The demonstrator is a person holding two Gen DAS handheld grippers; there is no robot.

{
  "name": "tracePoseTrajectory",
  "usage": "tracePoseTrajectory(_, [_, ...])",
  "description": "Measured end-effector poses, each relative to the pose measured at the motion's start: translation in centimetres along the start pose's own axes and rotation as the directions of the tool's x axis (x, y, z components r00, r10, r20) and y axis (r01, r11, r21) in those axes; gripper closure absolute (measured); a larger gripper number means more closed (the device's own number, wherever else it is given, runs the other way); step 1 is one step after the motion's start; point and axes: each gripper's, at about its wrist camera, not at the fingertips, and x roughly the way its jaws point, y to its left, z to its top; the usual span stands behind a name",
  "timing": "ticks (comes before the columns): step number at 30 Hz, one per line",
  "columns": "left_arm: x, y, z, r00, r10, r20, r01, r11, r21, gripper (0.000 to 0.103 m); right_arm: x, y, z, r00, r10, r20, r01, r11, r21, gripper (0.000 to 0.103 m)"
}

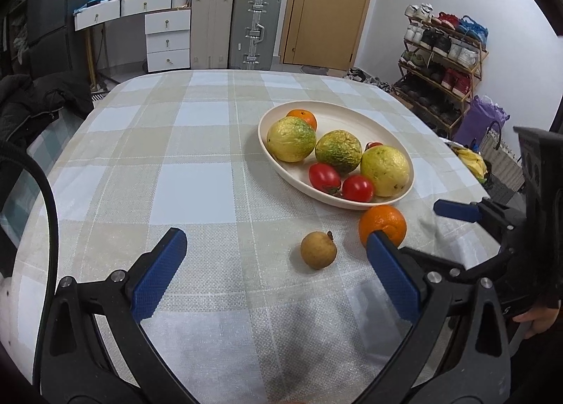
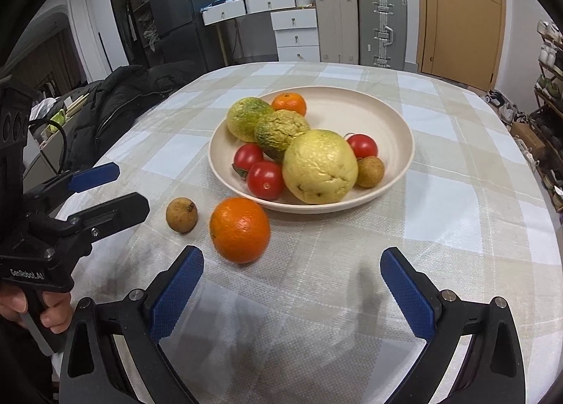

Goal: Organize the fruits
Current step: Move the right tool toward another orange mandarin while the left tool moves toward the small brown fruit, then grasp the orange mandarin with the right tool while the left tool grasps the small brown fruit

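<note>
Two fruits wait outside the plate (image 2: 404, 143) on the surface (image 2: 440, 228): an orange (image 2: 240, 230) and a small brown longan (image 2: 181, 215). The right hand-held gripper (image 2: 292, 284), jaws wide and empty, has the orange just ahead-left; the left hand-held gripper (image 1: 278, 263), equally agape, faces the longan, nearly round.
</note>
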Motion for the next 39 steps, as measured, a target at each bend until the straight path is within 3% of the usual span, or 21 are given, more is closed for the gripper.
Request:
tracePoseTrajectory(3, [-0.5, 0.5, 0.2, 1.0, -0.008, 0.014, 0.008, 1.0, -0.022, 0.001, 0.2, 0.6, 0.3, 1.0, 0.028, -0.001, -0.028, 1.0, -0.011, 0.002])
tracePoseTrajectory(8, [-0.6, 0.9, 0.4, 1.0, -0.007, 0.01, 0.007, 0.999, -0.031, 0.001, 0.7, 1.8, 0.7, 0.998, 0.062, -0.023, -0.063, 0.997, -0.049, 0.021])
tracePoseTrajectory(17, [-0.5, 0.8, 0.3, 1.0, -0.014, 0.0, 0.014, 1.0, -0.022, 0.001, 1.5, 2.4, 1.0, 0.989, 0.141, -0.035, -0.142, 0.989, -0.039, 0.037])
tracePoseTrajectory(28, [-0.1, 0.2, 0.0, 1.0, -0.02, -0.013, 0.02, 1.0, -0.008, 0.001, 1.9, 1.8, 1.2, 0.993, 0.11, -0.037, -0.111, 0.994, -0.019, 0.061])
tracePoseTrajectory(39, [0.1, -0.2, -0.1, 0.999, -0.025, -0.022, 0.025, 1.0, 0.001, 0.001, 0.8, 1.3, 0.5, 0.991, 0.133, -0.012, -0.133, 0.991, -0.015, 0.063])
